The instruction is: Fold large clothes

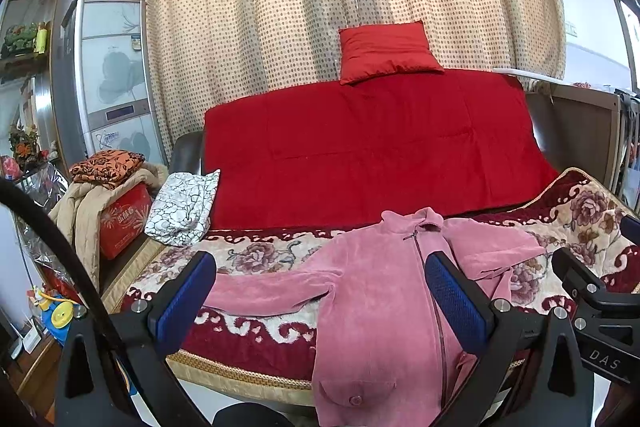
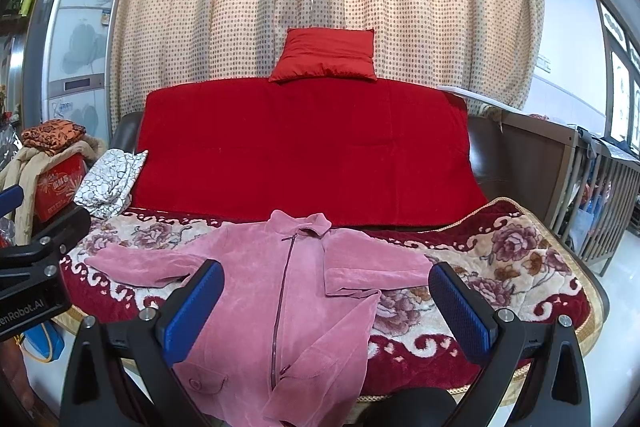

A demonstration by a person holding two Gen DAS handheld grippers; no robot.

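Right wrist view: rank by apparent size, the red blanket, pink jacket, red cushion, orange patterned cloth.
1. red blanket
2. pink jacket, nearer the camera, so true size against the blanket is unsure
3. red cushion
4. orange patterned cloth

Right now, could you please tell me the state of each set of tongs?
Left tongs: open, holding nothing, above the pink jacket.
Right tongs: open, holding nothing.

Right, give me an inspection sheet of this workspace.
Surface: floral blanket over the sofa seat.
Job's things: pink jacket laid flat, zipped, hem hanging over the front edge, sleeves spread.
Clutter: patterned cloth; red box under a beige coat.
Grippers: left hand-held gripper and right hand-held gripper open, holding nothing.
Cables: black cable at left.
Surroundings: red cushion, dotted curtain.
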